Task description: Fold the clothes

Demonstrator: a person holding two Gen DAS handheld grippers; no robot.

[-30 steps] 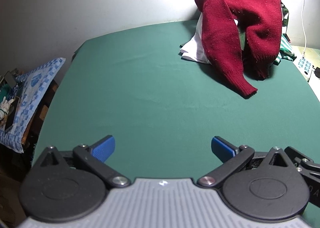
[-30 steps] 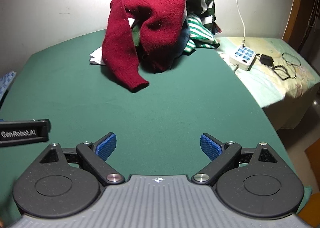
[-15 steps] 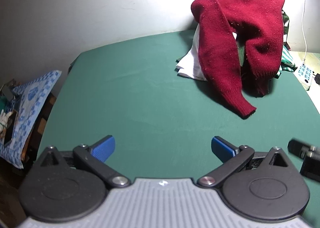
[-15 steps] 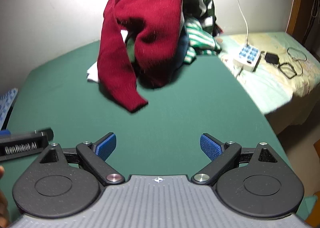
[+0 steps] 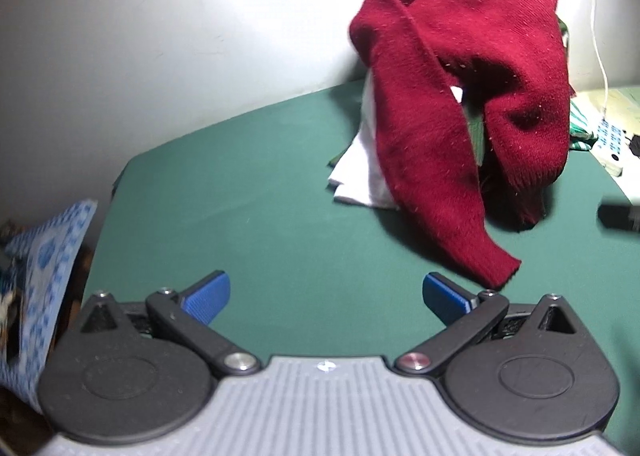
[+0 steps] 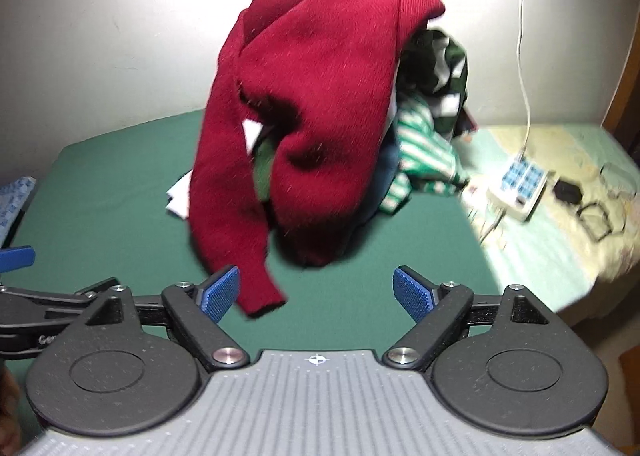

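With both my left gripper (image 5: 326, 296) and right gripper (image 6: 316, 294) spread wide and empty, the red sweater (image 6: 316, 107) heaps at the table's (image 5: 240, 191) far edge, its sleeve (image 6: 230, 223) trailing lengthwise toward my nearer right gripper.

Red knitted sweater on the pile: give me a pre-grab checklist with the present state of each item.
1. Left gripper open and holding nothing: ok.
2. Right gripper open and holding nothing: ok.
3. Red knitted sweater on top of the clothes pile: ok.
4. Sleeve cuff lying on the green table cover, reachable: ok.
5. Sweater free of the green striped garment beneath: cannot tell.
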